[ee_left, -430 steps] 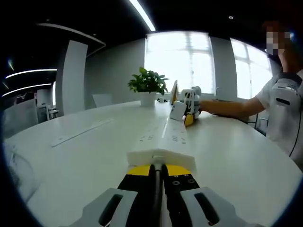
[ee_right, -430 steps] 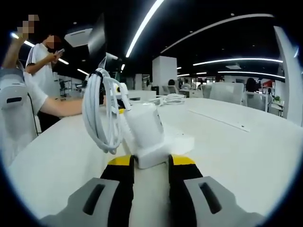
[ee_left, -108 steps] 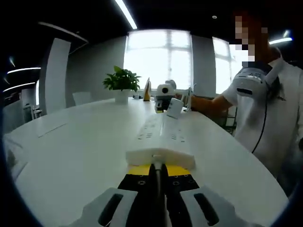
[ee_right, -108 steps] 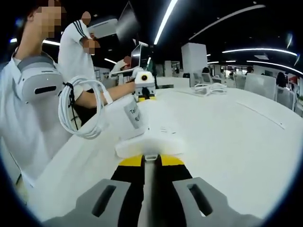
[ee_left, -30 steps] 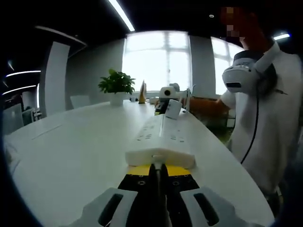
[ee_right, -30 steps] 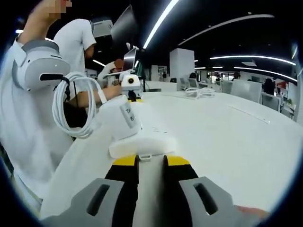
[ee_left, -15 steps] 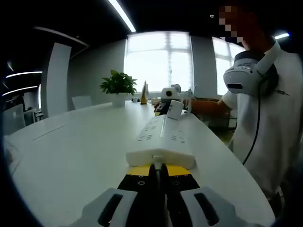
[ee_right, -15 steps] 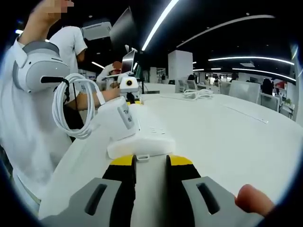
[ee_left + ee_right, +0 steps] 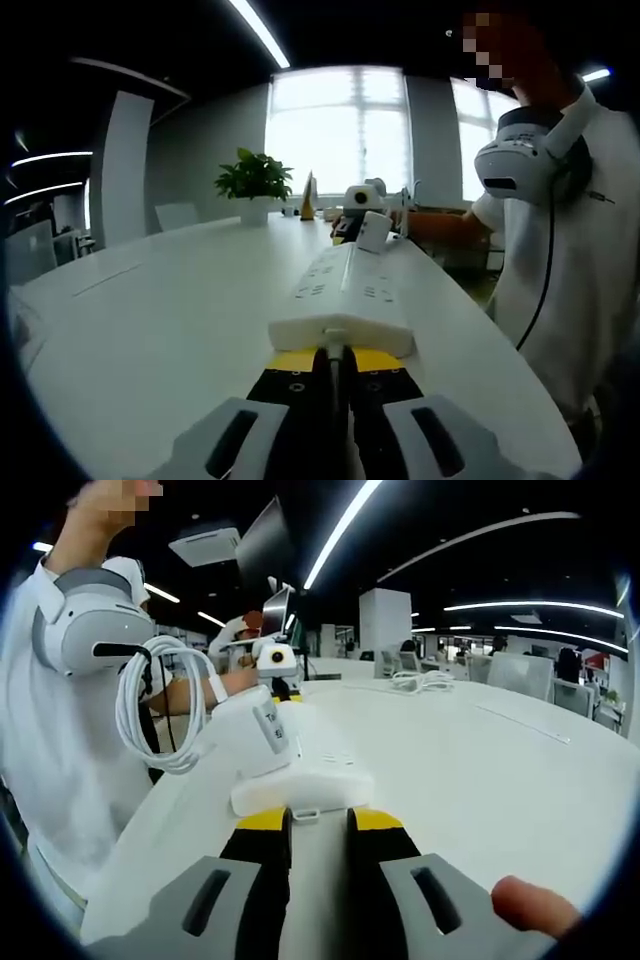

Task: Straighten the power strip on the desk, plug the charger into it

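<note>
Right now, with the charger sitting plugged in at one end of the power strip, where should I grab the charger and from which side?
Grip the charger by its white block body, across the flat sides, coming from above the power strip. It stands tilted off the strip, so the body is exposed. Avoid the coiled cable hanging off its side; a loose loop would likely slip.

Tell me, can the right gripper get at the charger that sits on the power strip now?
Probably yes. The right gripper is at the near end of the power strip, and the charger stands just beyond it with nothing between; its coiled cable hangs to the side.
</note>
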